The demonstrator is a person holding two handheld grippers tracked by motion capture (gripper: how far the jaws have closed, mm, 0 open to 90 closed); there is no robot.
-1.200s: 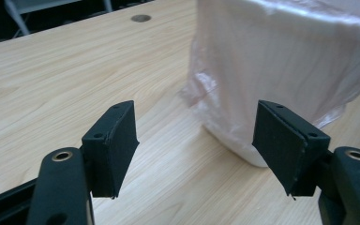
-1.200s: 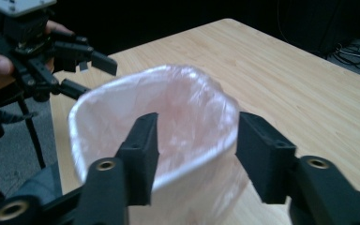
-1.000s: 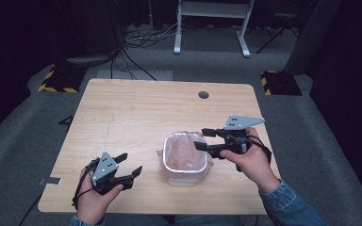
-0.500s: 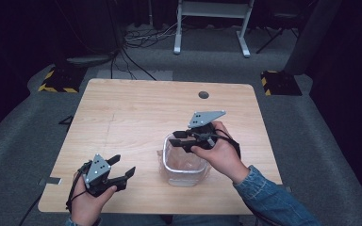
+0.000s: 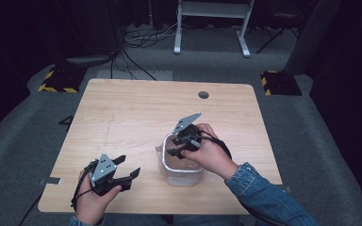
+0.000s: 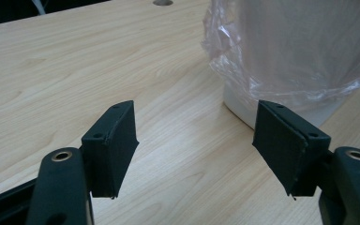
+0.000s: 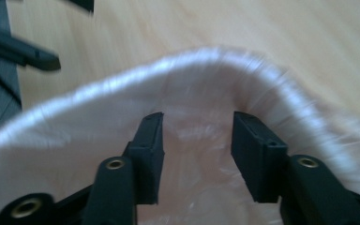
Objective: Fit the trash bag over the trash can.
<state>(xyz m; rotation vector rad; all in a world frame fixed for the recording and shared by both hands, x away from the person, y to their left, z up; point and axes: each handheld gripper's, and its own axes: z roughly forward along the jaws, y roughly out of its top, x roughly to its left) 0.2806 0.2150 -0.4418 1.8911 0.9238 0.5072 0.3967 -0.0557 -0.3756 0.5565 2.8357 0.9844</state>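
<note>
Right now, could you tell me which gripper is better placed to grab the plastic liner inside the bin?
Right. The right gripper is over the bin, open, pointing into the liner. The left gripper sits open beside it, above the table.

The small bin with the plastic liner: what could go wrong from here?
1. The right hand-held gripper reaches, jaws open, into the bin; if it grips the thin liner and lifts, the film may tear or slip off the rim.
2. The left hand-held gripper is open and apart from the bin, so nothing steadies it; it may slide or tip on the table.
</note>
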